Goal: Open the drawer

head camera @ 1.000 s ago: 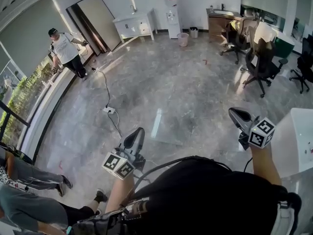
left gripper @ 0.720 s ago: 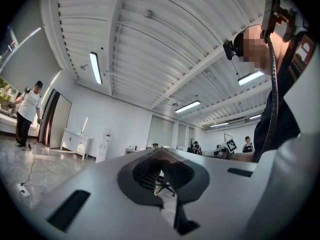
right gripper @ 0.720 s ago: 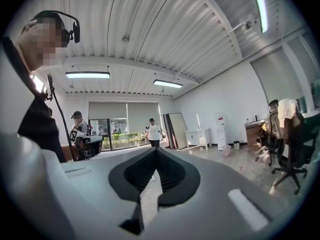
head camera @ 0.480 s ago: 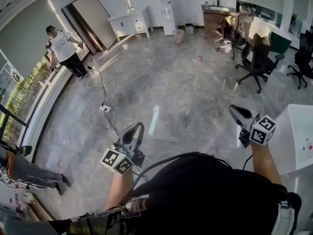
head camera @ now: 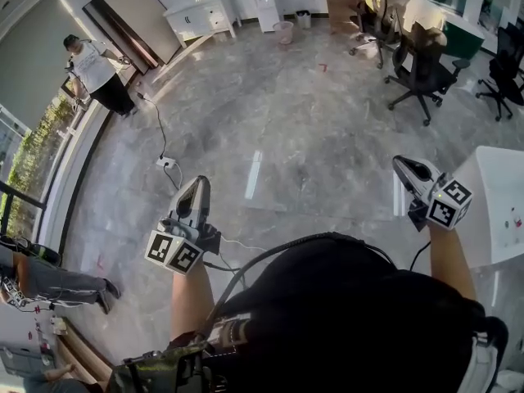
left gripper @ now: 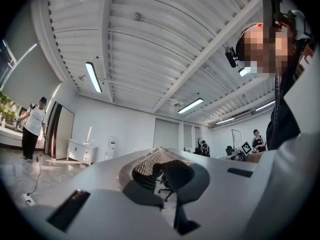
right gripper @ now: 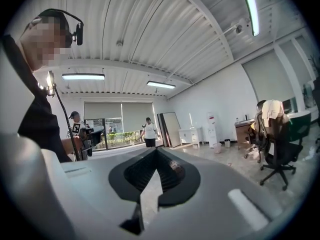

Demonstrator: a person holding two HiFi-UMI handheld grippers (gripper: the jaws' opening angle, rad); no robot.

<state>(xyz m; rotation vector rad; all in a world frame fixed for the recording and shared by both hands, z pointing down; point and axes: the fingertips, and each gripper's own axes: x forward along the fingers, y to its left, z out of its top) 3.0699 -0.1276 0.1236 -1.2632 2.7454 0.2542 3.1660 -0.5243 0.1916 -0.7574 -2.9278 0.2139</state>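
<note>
Since 1 second earlier the left gripper [head camera: 199,185] had swung out toward the left side of the head view. The white cabinet [head camera: 209,6] had slid toward that view's top edge, while the right gripper [head camera: 403,166] had kept its place.

Both grippers hung well apart from the white cabinet, with bare floor [head camera: 278,121] between. Each gripper's 2 jaws were pressed together with nothing between them. That was probably because nothing lay within reach to grasp, so closed jaws simply made for easy carrying.

The only drawer [head camera: 193,23] fronts visible were on the white cabinet itself. I judged one of those to be the drawer meant, though another out of view could not be excluded. Opening had not begun, and an approach toward the white cabinet seemed needed first.
</note>
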